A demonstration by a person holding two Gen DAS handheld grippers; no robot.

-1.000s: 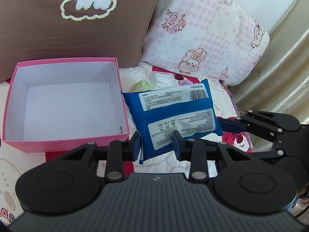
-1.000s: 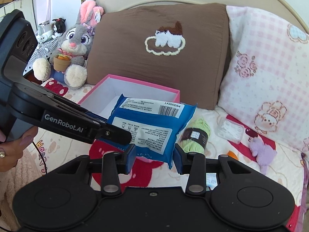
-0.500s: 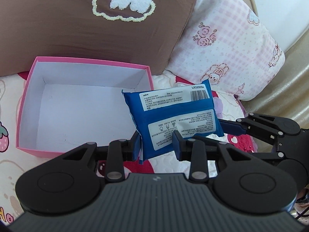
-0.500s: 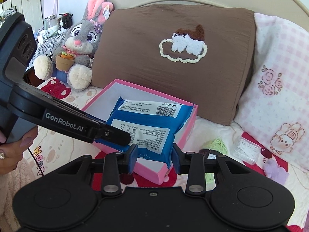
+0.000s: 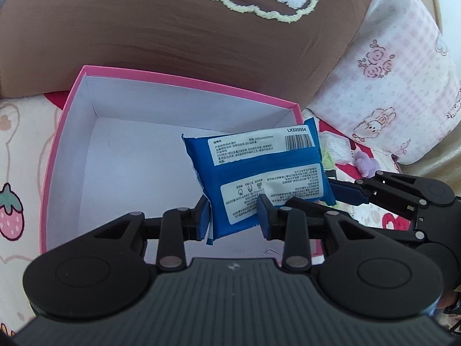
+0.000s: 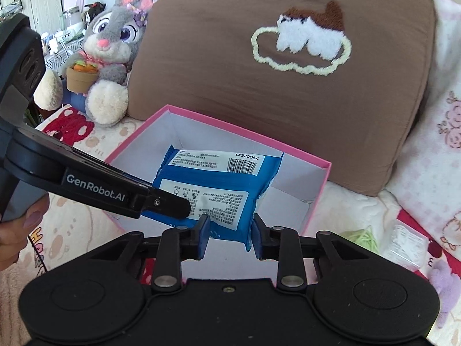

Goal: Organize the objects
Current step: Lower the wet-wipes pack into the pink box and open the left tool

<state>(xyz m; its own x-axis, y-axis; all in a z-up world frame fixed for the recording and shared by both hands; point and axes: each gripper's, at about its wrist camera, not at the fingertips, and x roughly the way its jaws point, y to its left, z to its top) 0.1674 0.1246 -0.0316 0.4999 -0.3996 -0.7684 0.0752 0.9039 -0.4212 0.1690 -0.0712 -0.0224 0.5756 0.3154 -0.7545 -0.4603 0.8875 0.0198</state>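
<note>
Left wrist view. The left gripper (image 5: 233, 216) is nearly closed, its blue pads pinching the near lower edge of the blue packet (image 5: 259, 178). The right gripper (image 5: 345, 191) enters from the right and clamps the packet's right edge. The packet hangs tilted over the right part of the pink box (image 5: 184, 82), above its white floor; whether it touches the floor cannot be told. The packet's far right corner overlaps the box's right wall in this view. Risk, as a judgement: if that corner catches the rim on lowering, the packet may end up propped on the wall or tip out toward the small items on the quilt (image 5: 23, 132) beyond. Legible writing: the code "LX320054" beside a barcode on the upper white label; the remaining print is too small to read.

Right wrist view. The right gripper (image 6: 229, 236) has just been closing and is now tight on the packet's (image 6: 219, 178) near edge, the film bunched between its pads. The left gripper (image 6: 161, 201) grips the packet's left side, held by a hand (image 6: 17, 230). Risk, as a judgement: two grips on soft film invite uneven release; if one side lets go first, the packet may swing and land crooked, and the light box (image 6: 245, 128) may shift on the bedding. Legible writing: "GenRobot.AI" on the left gripper's finger, and "LX320054" on the packet label.
</note>
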